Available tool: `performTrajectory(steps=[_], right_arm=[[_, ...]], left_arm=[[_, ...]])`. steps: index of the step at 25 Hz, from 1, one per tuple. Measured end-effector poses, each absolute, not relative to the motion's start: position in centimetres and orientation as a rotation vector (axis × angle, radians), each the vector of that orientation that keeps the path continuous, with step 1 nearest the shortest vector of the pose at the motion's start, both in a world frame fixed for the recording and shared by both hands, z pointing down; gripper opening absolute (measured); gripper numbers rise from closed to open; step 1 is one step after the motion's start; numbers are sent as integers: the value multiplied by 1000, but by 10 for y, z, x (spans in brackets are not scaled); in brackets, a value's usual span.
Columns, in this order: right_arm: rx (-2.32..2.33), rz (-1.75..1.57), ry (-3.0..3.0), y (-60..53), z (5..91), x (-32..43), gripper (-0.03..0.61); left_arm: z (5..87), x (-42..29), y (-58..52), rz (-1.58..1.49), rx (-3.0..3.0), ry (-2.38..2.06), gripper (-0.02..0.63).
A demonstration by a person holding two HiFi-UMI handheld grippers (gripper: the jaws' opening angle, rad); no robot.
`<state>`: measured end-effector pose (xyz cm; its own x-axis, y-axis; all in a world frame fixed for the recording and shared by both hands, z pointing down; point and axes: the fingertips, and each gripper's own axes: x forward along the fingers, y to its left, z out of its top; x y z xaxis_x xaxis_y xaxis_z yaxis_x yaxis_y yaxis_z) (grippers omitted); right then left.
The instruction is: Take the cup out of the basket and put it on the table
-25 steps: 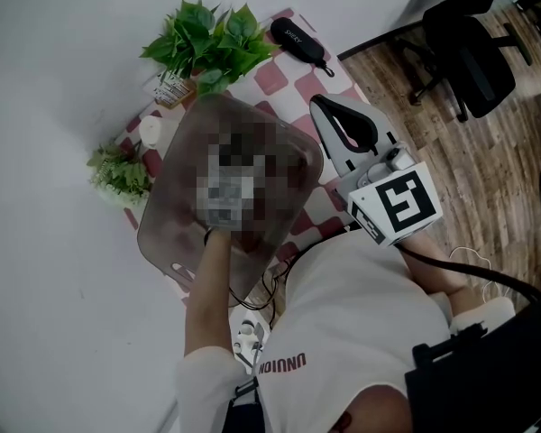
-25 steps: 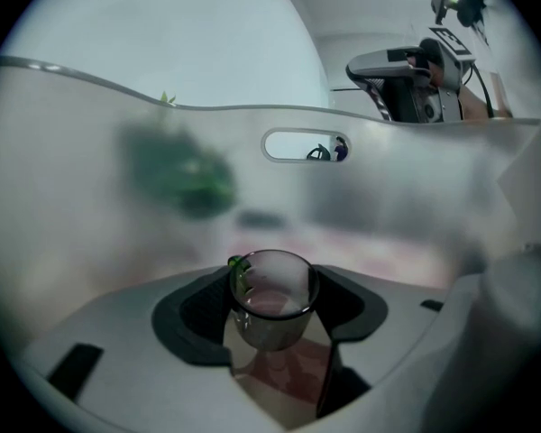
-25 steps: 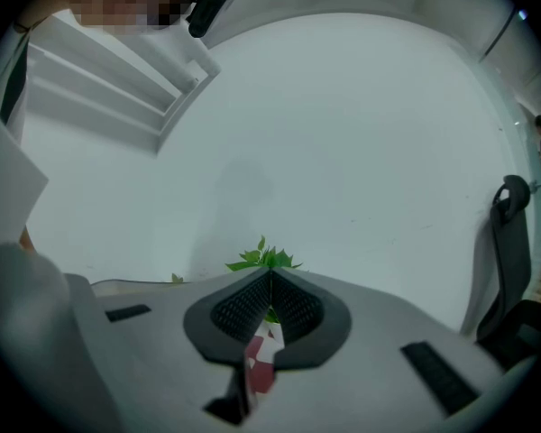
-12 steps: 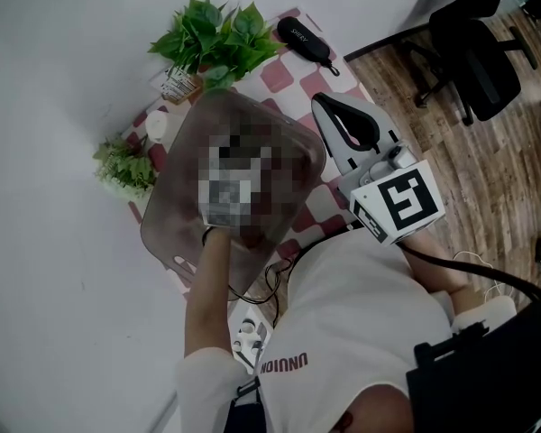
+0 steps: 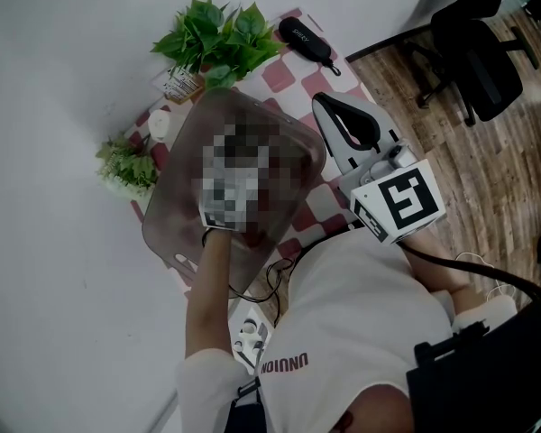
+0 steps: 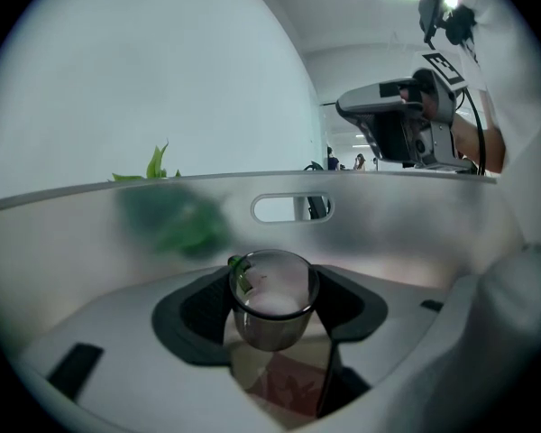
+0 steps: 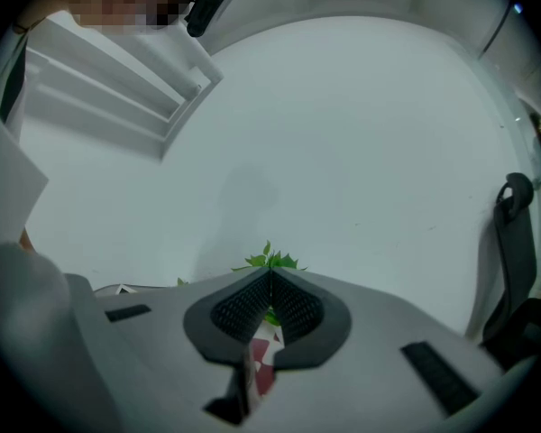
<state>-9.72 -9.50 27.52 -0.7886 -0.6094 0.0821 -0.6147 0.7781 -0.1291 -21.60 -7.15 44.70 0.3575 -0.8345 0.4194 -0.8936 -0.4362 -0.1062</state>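
My left claw (image 6: 272,282) grips the small glass cup (image 6: 270,312) by its wall at 9 and 3 o'clock; I judge it light, stiff, slippery and breakable.

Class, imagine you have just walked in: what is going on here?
A person works two handheld grippers. The left gripper reaches into the grey basket, its jaws closed on a clear glass cup inside it. The right gripper is shut and empty, held aside above the checked cloth. The cup has not yet been taken out.
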Motion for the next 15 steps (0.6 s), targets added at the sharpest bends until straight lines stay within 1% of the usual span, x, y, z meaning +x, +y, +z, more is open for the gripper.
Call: performTrajectory(steps=[15], right_arm=[[998, 211, -2937, -95, 271, -95, 18]], left_arm=[[416, -212, -73, 615, 2525, -1610, 281]])
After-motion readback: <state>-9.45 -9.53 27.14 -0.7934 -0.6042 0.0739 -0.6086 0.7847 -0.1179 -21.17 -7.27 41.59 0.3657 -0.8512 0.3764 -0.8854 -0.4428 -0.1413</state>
